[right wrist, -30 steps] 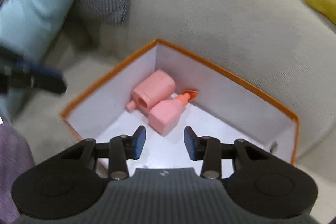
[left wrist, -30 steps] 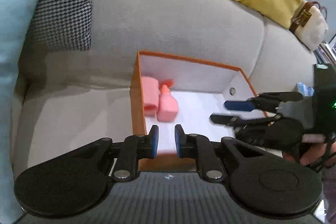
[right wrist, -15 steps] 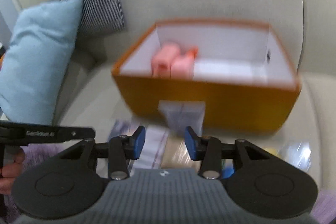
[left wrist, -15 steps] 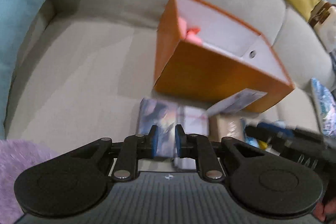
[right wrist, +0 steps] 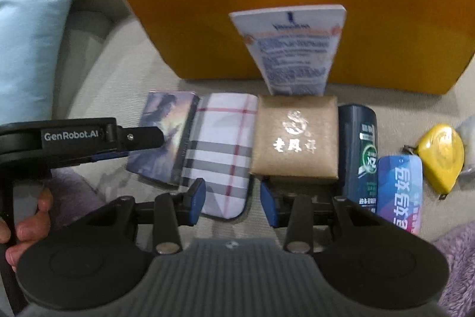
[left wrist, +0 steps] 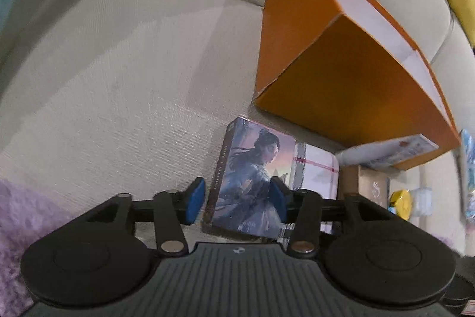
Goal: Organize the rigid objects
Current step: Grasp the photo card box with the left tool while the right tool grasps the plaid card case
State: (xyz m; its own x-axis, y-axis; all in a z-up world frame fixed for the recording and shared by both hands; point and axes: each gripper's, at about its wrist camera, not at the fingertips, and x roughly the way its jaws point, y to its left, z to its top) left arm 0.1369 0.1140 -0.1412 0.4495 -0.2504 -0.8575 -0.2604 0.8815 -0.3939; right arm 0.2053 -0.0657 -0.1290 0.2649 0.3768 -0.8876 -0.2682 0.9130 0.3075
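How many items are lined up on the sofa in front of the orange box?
7 clearly, left to right: illustrated card box, plaid case, tan box, dark bottle, blue card, yellow tape measure; white tube leans on the orange box. Something pale at the right edge is unclear.

Illustrated card box [left wrist: 252, 177] flat beside orange box [left wrist: 350, 79]

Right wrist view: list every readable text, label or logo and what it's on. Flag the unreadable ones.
"GenRobot.AI": side of the left gripper.
"XZ": label of the dark green bottle; smaller print unreadable.
Silver Chinese characters and emblem: tan box, too blurred to read.
Large white Chinese characters: blue card, cut off and unreadable.
Blue logo and print: white tube leaning on the orange box, blurred.
Illustrated box, plaid case, yellow tape measure: no legible text.
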